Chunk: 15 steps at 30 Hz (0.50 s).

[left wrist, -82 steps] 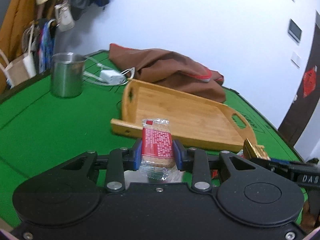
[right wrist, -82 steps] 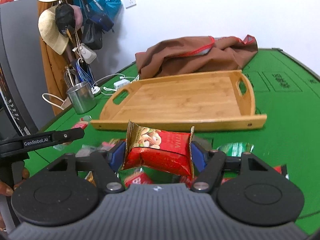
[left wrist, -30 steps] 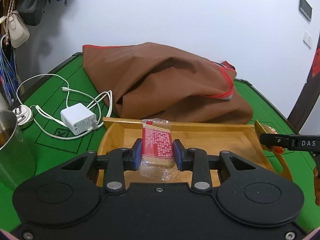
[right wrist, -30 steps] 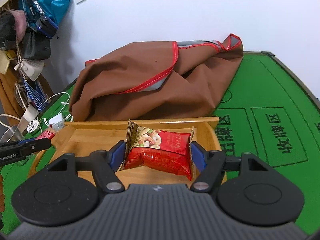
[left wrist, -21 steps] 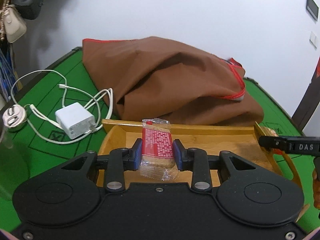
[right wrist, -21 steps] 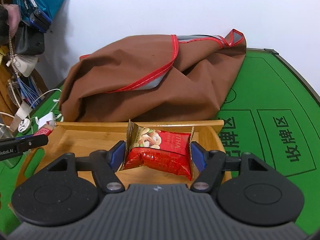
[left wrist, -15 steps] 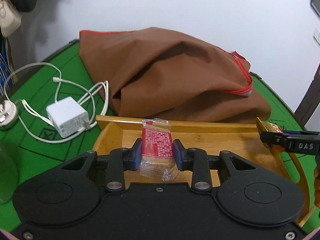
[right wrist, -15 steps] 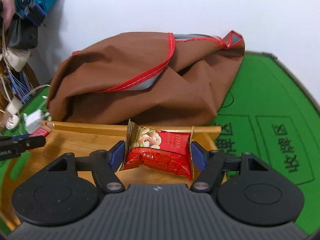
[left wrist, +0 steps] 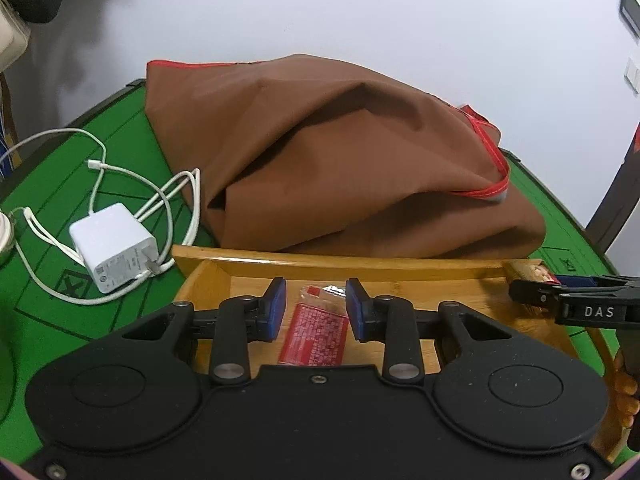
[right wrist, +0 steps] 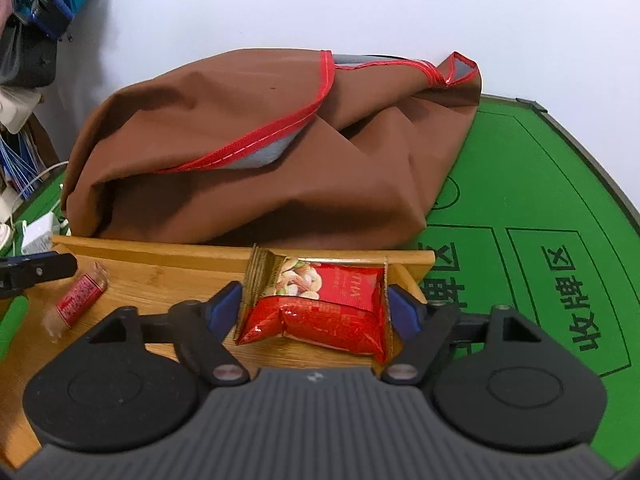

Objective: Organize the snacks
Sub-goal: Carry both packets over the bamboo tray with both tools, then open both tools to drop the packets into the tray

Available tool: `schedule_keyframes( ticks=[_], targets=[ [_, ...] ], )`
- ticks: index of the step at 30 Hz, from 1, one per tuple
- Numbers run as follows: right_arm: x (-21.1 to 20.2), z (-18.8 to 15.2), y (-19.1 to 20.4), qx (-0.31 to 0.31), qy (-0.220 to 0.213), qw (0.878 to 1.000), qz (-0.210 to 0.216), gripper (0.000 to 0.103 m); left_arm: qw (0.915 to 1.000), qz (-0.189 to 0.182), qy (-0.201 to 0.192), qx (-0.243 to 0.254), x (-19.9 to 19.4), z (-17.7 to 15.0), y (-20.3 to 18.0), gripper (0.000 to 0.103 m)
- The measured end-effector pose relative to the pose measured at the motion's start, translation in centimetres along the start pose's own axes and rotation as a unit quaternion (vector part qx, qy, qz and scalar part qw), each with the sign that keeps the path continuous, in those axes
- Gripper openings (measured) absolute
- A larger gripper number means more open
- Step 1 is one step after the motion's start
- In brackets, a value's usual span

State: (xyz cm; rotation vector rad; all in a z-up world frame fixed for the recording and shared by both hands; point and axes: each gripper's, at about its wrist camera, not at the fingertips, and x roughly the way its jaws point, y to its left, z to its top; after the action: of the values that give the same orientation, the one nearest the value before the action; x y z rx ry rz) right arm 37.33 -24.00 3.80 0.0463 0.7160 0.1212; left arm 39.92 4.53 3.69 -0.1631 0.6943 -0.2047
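Red cracker packet [left wrist: 316,332] lies flat on the floor of the bamboo tray [left wrist: 320,262], loose between the parted left gripper [left wrist: 316,296]. Red nut pouch [right wrist: 320,304] is also in the tray; the right gripper [right wrist: 316,306] jaws have just been opening and stand wide around it.

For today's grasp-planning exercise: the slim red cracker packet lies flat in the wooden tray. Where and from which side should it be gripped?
Grip the cracker packet across its narrow middle, coming from above: it lies flat on the tray, both long sides free, its ends only thin film.
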Motion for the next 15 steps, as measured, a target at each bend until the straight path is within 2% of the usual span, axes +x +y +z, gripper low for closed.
schedule_keyframes(
  ticks=[4, 6, 10, 11, 13, 15],
  targets=[
    [-1.1, 0.4, 0.5, -0.012, -0.023, 1.000, -0.012, 0.095, 1.0000, 0.006, -0.005, -0.001, -0.2, 0.2, 0.3, 0.030],
    [-1.7, 0.5, 0.8, -0.018, -0.034, 0.999, -0.013, 0.103, 0.9999, 0.007, -0.009, -0.004, -0.5, 0.4, 0.5, 0.030],
    [-2.1, 0.5, 1.5, -0.027, -0.039, 0.999, -0.008, 0.103, 0.9999, 0.008, -0.014, -0.003, -0.9, 0.5, 0.4, 0.030],
    [-2.1, 0.6, 1.6, -0.028, -0.038, 0.999, -0.008, 0.103, 0.9999, 0.010, -0.013, 0.002, -0.9, 0.5, 0.1, 0.033],
    [-1.8, 0.6, 1.8, -0.030, -0.031, 0.999, -0.012, 0.103, 0.9998, 0.014, -0.012, 0.010, -0.9, 0.4, -0.4, 0.050],
    [-1.7, 0.5, 1.8, -0.030, -0.027, 0.999, -0.016, 0.103, 0.9996, 0.020, -0.016, 0.015, -1.0, 0.3, -0.9, 0.072]
  ],
)
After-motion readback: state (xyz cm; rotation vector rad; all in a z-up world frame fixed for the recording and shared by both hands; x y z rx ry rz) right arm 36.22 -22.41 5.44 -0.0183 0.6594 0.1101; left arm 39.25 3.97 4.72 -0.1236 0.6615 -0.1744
